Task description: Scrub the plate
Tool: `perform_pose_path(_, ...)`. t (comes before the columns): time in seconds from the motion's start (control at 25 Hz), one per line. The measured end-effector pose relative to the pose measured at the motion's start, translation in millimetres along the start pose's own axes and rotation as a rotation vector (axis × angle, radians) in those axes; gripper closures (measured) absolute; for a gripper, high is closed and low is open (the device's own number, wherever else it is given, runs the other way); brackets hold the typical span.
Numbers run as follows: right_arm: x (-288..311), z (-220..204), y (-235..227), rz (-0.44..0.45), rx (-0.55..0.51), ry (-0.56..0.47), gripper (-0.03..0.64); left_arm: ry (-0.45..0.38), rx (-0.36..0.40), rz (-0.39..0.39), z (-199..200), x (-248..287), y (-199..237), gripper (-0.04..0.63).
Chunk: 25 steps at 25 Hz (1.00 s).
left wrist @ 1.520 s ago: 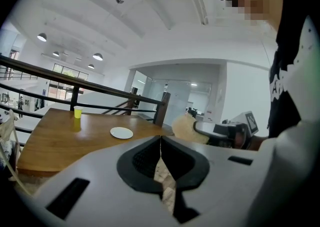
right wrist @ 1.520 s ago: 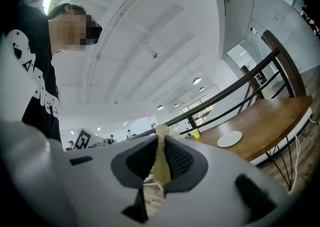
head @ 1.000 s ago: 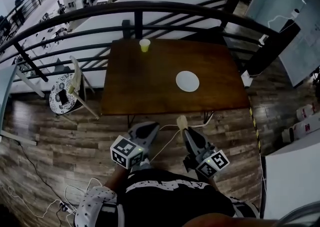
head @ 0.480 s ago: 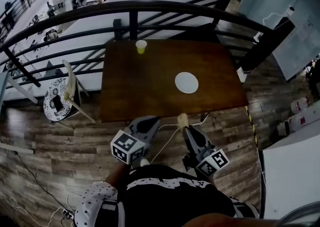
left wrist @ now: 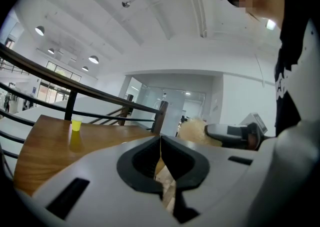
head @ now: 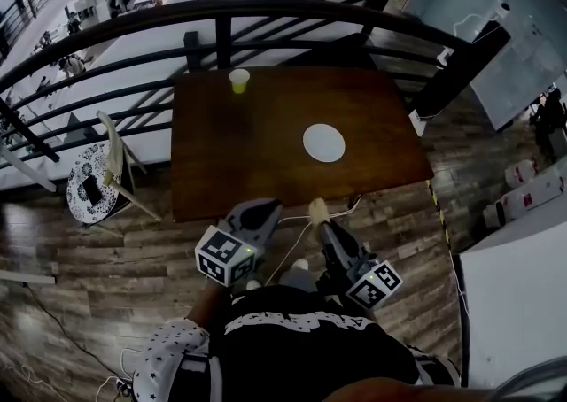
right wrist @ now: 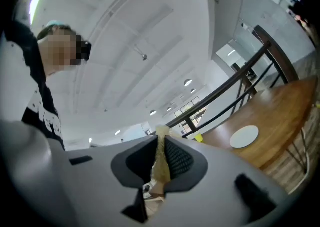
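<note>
1. Found the white plate (head: pixel 323 143) lying flat on the brown desk (head: pixel 248 170), a little right of the middle and about halfway between the near edge and the far edge, with nothing on it and nothing touching it.
2. Saw a small yellow cup (head: pixel 238 81) standing upright close to the far edge, left of its middle, well apart from the plate.
3. Noted both grippers held low in front of the near edge, close to the person's dark shirt (head: pixel 301 347), above the wooden floor (head: pixel 106 267) and not above the desk top.
4. Found the left gripper (head: pixel 255 212) closed on nothing, its jaws pressed together; confirmed this in the left gripper view, with only a thin line showing between the two dark pads (left wrist: pixel 142 163).
5. Found the right gripper (head: pixel 324 227) clamped on a tan scrubber (head: pixel 318 210), with the fluffy tip sticking out past the jaws toward the near edge; saw the same scrubber squeezed thin between the jaws in the right gripper view.
6. Placed the plate well apart from both grippers, beyond the near edge: almost straight ahead of the right gripper, and ahead and to the right of the left gripper.
7. Saw a black railing (head: pixel 266 12) running behind the far edge.
</note>
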State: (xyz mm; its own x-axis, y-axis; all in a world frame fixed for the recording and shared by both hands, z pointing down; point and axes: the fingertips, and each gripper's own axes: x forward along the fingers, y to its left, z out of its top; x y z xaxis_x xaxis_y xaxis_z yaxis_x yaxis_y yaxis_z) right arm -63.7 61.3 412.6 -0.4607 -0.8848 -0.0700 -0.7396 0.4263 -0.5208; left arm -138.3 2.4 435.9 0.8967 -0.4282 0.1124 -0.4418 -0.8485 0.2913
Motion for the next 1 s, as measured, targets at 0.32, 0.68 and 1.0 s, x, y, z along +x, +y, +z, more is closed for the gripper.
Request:
perform_pose_path(0.32,27,9,-7,0.049,-0.004,0.042,0.568,-0.007,-0.007,0.068,15,0,15,0.581)
perform_pose_path(0.68,91,27,-38,0.198,0.021,0.058,0.568,0.003,0.02,0.193,33,25,64,0.581)
perform_pose_path(1.0,113,52,-79,0.205,0.021,0.051,0.568,0.017,0.037,0.197,46,65,80,0.581)
